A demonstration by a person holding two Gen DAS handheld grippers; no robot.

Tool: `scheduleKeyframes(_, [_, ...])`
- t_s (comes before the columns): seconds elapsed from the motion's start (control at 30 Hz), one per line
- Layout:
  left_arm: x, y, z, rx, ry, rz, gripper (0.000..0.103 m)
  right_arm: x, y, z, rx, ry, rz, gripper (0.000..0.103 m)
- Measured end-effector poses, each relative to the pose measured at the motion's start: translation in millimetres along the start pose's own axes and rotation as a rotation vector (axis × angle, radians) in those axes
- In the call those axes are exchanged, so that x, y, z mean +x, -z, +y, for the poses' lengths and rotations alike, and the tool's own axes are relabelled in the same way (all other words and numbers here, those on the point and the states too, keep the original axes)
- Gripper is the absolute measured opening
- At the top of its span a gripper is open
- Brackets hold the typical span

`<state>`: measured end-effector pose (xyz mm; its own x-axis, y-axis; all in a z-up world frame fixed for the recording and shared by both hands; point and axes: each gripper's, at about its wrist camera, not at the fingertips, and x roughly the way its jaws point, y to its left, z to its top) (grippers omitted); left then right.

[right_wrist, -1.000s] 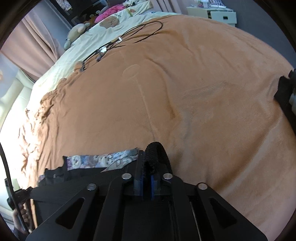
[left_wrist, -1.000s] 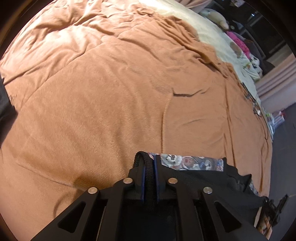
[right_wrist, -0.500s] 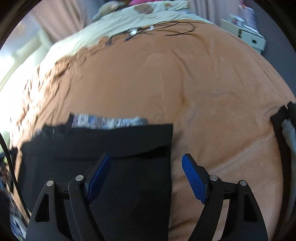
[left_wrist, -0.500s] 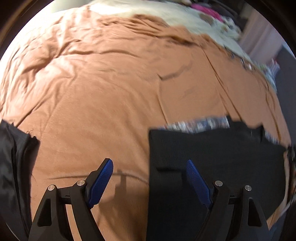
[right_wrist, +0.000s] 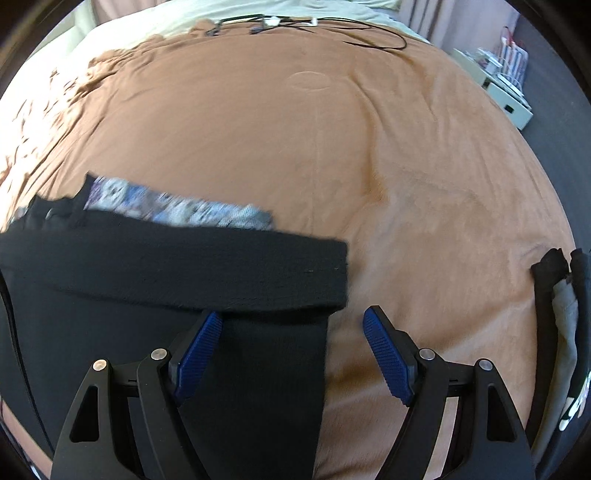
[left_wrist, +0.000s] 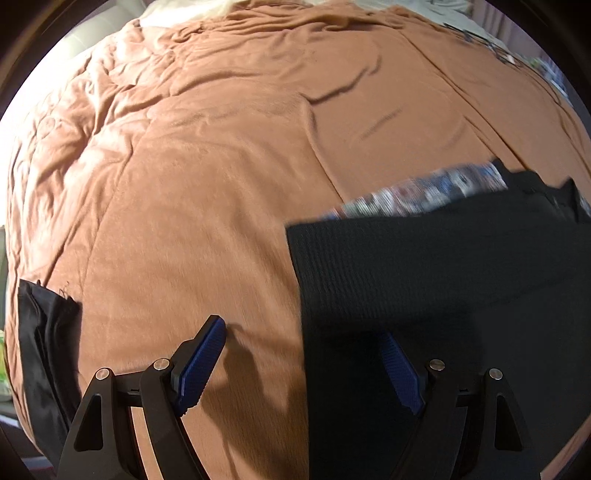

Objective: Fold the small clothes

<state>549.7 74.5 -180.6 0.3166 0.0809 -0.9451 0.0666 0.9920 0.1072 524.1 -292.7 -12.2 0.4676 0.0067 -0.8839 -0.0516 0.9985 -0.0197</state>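
Observation:
A black knit garment (left_wrist: 424, 266) (right_wrist: 166, 266) lies folded over on the brown blanket (left_wrist: 221, 166) (right_wrist: 332, 147), with a strip of printed fabric (left_wrist: 424, 192) (right_wrist: 177, 210) showing past its far edge. My left gripper (left_wrist: 303, 350) is open, straddling the garment's left edge, with nothing between its blue pads. My right gripper (right_wrist: 291, 332) is open over the garment's right edge, and its left finger sits partly under the folded flap. Both views are motion-blurred.
Another dark garment (left_wrist: 44, 332) lies at the blanket's left edge. A dark and grey pile of clothes (right_wrist: 561, 314) sits at the right edge. Cables (right_wrist: 295, 24) lie at the far side near a pale sheet (right_wrist: 147, 18). A white drawer unit (right_wrist: 506, 99) stands beyond the bed.
One second ago both grippers were shut on the black garment's edge. They have let go, opened, and pulled back toward me; the garment now lies on the blanket.

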Motion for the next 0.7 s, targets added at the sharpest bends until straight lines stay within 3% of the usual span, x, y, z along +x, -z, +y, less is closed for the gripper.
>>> scheduleKeyframes(0.43, [20.0, -51.9, 14.7, -0.147, -0.037, -0.042, 0.083, 31.5, -47.6, -10.3, 0.105, 0.021, -0.006, 0.078])
scheduleKeyframes(0.7, [23.7, -55.4, 33.4, -0.273, -0.061, -0.066, 0.082, 40.3, -54.3, -16.8, 0.160, 0.062, -0.025, 0.078])
